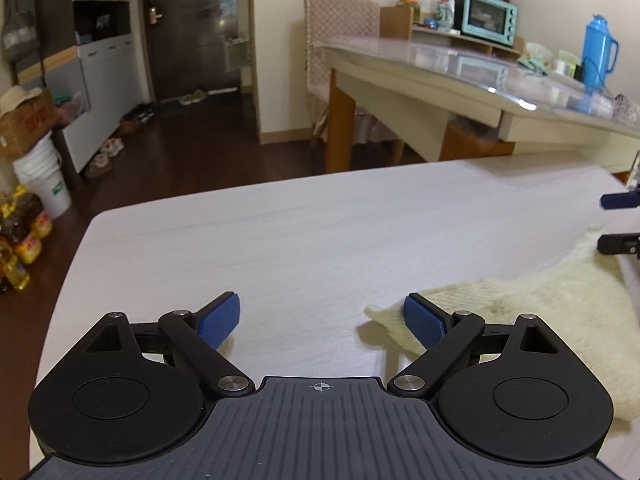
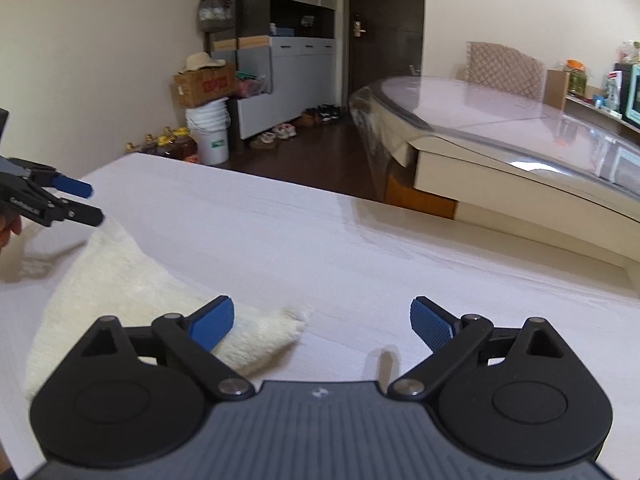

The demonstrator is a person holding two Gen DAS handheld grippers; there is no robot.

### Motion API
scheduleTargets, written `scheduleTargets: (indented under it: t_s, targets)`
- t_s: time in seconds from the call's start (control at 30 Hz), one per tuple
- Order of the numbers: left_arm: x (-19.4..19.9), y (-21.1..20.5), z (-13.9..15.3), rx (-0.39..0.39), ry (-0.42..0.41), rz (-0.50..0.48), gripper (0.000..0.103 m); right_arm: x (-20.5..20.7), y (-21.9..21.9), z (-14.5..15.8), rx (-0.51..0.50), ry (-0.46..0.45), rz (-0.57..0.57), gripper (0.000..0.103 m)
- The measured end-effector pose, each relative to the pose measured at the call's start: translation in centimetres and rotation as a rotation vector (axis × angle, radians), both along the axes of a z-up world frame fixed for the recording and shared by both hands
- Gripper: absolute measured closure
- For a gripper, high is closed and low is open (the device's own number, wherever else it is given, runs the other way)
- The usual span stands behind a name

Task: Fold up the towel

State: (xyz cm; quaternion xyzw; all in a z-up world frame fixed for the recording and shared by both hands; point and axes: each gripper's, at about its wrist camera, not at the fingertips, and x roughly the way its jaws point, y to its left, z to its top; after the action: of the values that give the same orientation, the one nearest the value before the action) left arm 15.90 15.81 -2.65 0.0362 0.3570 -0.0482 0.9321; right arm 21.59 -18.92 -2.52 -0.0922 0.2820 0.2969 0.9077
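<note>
A cream fluffy towel [image 1: 532, 308] lies flat on the white table [image 1: 280, 240]. In the left wrist view my left gripper [image 1: 322, 320] stands open, its right pad beside the towel's near corner and nothing between its fingers. At the right edge of that view my right gripper [image 1: 618, 222] shows as two fingertips over the towel's far corner. In the right wrist view my right gripper [image 2: 322, 322] is open, with the towel [image 2: 120, 280] under its left pad and a corner tip reaching toward the gap. My left gripper [image 2: 90, 202] is open at the towel's far corner.
Beyond the white table stands a glass-topped dining table [image 1: 460, 68] with a blue flask [image 1: 598, 52] and a teal oven [image 1: 486, 16]. On the floor to the left are a white bucket [image 1: 44, 180], a cardboard box [image 1: 24, 124] and oil bottles [image 1: 22, 236]. A hand [image 2: 8, 228] shows at the left edge.
</note>
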Motion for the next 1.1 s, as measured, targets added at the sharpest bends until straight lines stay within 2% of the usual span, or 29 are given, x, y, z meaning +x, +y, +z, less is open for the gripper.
scheduleTargets:
  t_s: [0.1, 0.3, 0.43, 0.53, 0.67, 0.83, 0.97, 1.1]
  targets:
    - [0.3, -0.1, -0.5, -0.009, 0.009, 0.005, 0.009, 0.1, 0.2, -0.5, -0.035, 0.007, 0.003, 0.007]
    - [-1.1, -0.6, 1.1, 0.023, -0.02, 0.025, 0.01, -0.6, -0.6, 1.0, 0.014, -0.013, 0.004, 0.007]
    - [-3.9, -1.6, 2.3, 0.042, -0.034, 0.032, 0.009, -2.9, -2.0, 2.7, 0.108, 0.018, 0.049, 0.006]
    - [-6.4, -2.7, 2.6, 0.038, -0.03, 0.033, 0.006, -5.5, -2.5, 2.9, 0.154, 0.06, 0.117, 0.003]
    - [-10.1, -4.7, 2.3, 0.052, -0.019, 0.021, 0.002, -8.6, -2.6, 2.3, 0.159, 0.11, 0.13, 0.001]
    - [-13.0, -6.3, 1.8, 0.012, -0.014, 0.027, 0.001, -12.0, -2.6, 1.1, 0.146, 0.14, 0.092, 0.001]
    - [-14.8, -7.3, 1.4, -0.057, -0.014, 0.052, 0.0, -13.1, -2.5, 0.9, 0.135, 0.131, 0.091, 0.001]
    - [-15.5, -8.0, 1.4, -0.094, -0.022, 0.076, 0.0, -14.0, -2.8, 1.1, 0.15, 0.125, 0.077, 0.001]
